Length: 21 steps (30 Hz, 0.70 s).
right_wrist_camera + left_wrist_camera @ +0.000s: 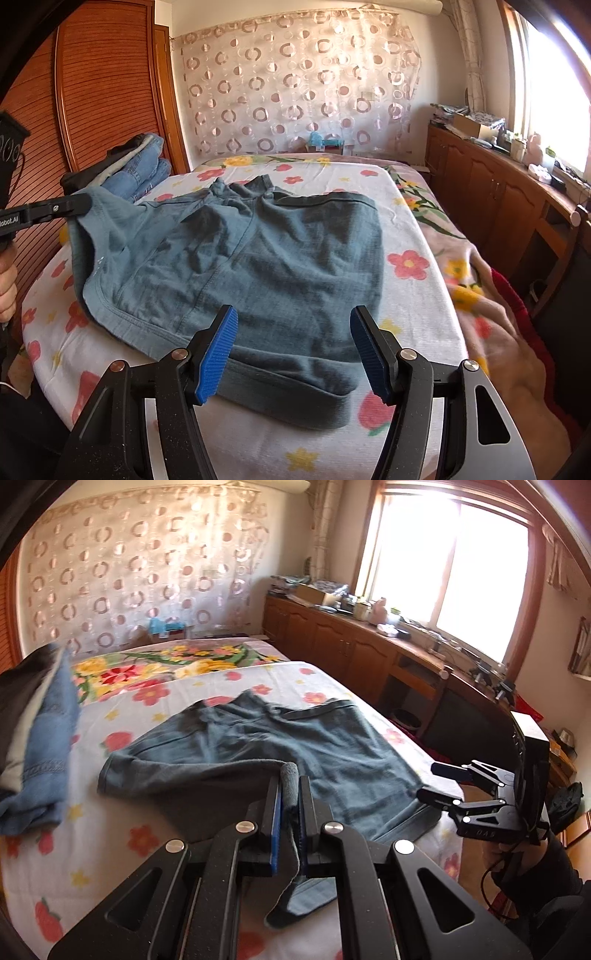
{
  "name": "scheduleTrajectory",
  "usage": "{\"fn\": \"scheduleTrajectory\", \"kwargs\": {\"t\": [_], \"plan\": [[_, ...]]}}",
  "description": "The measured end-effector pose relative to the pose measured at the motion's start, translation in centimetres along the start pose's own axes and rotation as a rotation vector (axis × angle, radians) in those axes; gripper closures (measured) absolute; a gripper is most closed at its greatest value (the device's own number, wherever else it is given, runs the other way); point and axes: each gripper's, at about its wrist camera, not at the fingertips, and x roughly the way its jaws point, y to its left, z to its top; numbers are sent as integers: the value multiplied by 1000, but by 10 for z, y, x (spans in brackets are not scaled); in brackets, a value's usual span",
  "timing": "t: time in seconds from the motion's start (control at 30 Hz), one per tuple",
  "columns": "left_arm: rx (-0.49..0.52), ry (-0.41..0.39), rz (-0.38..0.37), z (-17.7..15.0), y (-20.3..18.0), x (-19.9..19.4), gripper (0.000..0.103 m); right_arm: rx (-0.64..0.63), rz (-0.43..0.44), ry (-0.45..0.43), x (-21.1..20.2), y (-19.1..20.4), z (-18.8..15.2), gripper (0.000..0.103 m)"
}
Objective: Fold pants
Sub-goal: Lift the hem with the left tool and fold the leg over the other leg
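Grey-blue pants (258, 266) lie spread on the flowered bed (417, 229), partly folded, waistband toward the far end. My left gripper (290, 786) is shut on a hem corner of the pants (288, 775) and holds it lifted off the sheet; in the right wrist view the left gripper (79, 205) pinches that corner at the left edge of the bed. My right gripper (293, 332) stands open just above the near folded edge of the pants, nothing between its blue pads (218, 350). In the left wrist view the right gripper (439, 786) hovers at the bed's right edge, open.
A stack of folded jeans and dark clothes (136, 166) sits at the far left of the bed beside the wooden wardrobe (103, 81). Wooden cabinets (491, 192) with clutter run under the window on the right. A floral blanket (480, 295) drapes the bed's right side.
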Motion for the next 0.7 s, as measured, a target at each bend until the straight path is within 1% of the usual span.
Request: {"fn": "scheduleTrajectory", "kwargs": {"t": [0.23,0.43,0.7], "plan": [[72,24,-39,19,-34,18,94,23,1,-16,-2,-6,-2,38],[109,63,-59,31,-54,42,94,36,-1,-33,-5,-17,-5,38],[154,113,-87,44,-89,70,94,65,3,-57,-5,-28,-11,38]]}}
